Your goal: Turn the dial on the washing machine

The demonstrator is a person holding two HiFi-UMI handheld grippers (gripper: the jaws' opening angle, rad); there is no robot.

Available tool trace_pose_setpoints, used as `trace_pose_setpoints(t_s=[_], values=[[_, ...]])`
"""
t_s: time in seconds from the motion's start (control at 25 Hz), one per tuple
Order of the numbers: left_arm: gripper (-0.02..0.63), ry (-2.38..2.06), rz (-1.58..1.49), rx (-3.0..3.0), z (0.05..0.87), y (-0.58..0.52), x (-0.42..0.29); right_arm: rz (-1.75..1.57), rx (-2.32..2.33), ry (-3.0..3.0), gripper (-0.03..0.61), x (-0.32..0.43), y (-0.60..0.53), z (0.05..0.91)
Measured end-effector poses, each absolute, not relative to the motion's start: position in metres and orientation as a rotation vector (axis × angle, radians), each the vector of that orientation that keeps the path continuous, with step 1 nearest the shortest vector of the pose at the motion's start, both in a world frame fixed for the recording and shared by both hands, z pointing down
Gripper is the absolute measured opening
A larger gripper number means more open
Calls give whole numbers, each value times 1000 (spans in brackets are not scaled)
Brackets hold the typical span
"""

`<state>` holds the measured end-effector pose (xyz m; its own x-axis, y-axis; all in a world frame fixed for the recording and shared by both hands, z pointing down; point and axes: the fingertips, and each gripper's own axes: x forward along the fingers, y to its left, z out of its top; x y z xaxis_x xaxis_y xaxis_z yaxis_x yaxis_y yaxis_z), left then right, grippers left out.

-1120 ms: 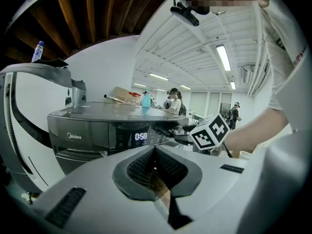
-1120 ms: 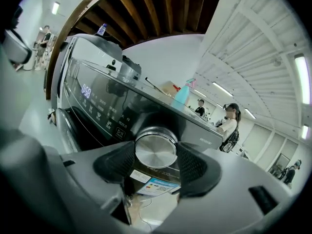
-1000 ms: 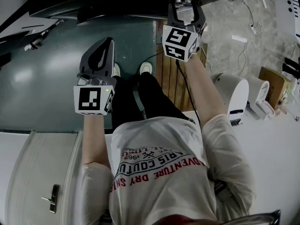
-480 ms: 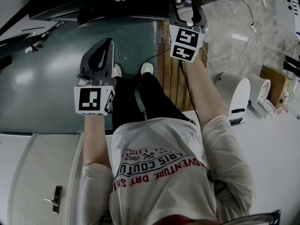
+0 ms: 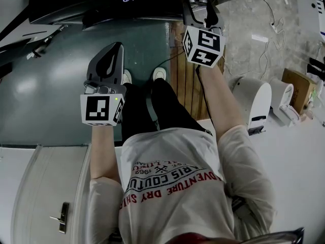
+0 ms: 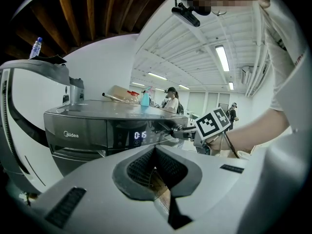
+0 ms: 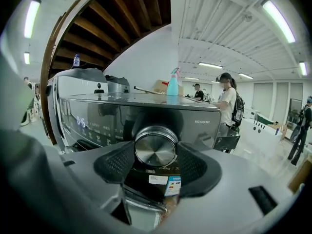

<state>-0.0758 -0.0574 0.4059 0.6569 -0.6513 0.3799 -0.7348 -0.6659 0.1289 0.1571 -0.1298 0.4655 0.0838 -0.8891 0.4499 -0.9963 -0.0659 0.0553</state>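
Observation:
The washing machine (image 7: 146, 116) is dark grey with a lit display (image 6: 140, 135). Its round silver dial (image 7: 155, 149) sits between the black pads (image 7: 114, 162) of my right gripper (image 7: 155, 156), which press on its two sides, so the gripper is shut on it. In the head view the right gripper (image 5: 199, 3) reaches to the machine's front at the top edge. My left gripper (image 5: 118, 47) hangs level with it to the left, away from the machine, jaws together and holding nothing. The left gripper view shows the right gripper's marker cube (image 6: 213, 123) at the panel.
A blue spray bottle (image 7: 172, 86) and clutter stand on the machine's top. Below me are green floor (image 5: 51, 85), a strip of wooden slats (image 5: 185, 80), a white appliance (image 5: 254, 103) and a cardboard box (image 5: 297, 90). People stand in the room behind (image 7: 226, 106).
The right gripper has rolled about its own line while staying on the dial, its marker cube swinging to the right. The left gripper has kept still.

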Motion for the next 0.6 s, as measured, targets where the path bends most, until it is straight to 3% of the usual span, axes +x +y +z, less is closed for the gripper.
trace_pose_setpoints(t_s=[0.36, 0.48, 0.6], values=[[15, -1104, 448, 2598, 410, -62, -75, 425, 1997, -1866, 293, 158, -131, 469], [15, -1087, 452, 2610, 408, -62, -72, 335, 1955, -1867, 347, 157, -130, 464], [15, -1073, 452, 2620, 406, -63, -68, 259, 1889, -1865, 350, 151, -125, 459]])
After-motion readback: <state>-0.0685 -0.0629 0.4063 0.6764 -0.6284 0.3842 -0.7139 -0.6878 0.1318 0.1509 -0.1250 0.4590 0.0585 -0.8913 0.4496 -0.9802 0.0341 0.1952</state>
